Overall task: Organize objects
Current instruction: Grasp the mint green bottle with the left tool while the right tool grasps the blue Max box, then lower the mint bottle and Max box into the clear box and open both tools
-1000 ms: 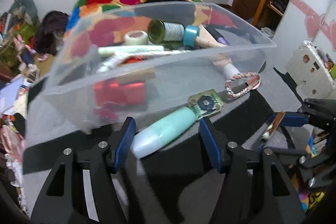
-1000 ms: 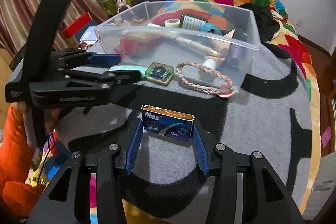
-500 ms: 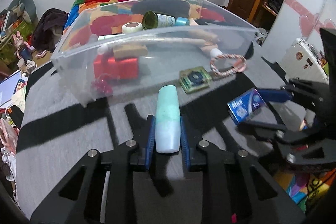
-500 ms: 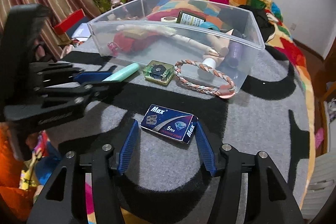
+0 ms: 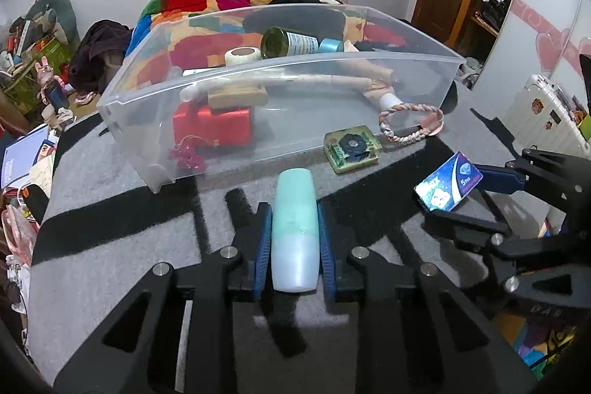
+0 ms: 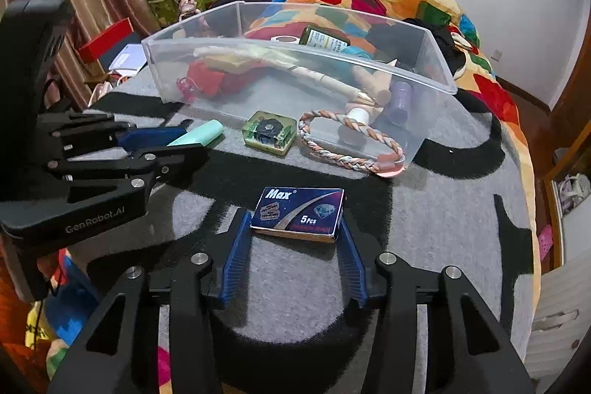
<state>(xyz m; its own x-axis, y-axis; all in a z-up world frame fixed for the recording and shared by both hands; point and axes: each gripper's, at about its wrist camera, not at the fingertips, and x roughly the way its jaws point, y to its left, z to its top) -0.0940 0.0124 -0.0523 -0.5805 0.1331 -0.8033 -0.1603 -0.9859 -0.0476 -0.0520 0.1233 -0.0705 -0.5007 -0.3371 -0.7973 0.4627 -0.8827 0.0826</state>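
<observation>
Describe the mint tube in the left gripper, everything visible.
The mint-green tube is a smooth, rounded plastic cylinder, greener at its far end and paler, whitish at the near end. It lies lengthwise between the left gripper's blue pads, which press its sides, pointing toward the clear plastic bin, just above the grey blanket.

Left wrist view: sits just behind the left gripper (image 5: 294,239), angled down across the grey-and-black blanket (image 5: 110,246) toward the clear bin (image 5: 280,135), close range. Right wrist view: same mounting behind the right gripper (image 6: 295,235), same downward tilt, from further right. Both share the bin, the square green block (image 5: 352,148) (image 6: 270,133) and each other's gripper.
</observation>
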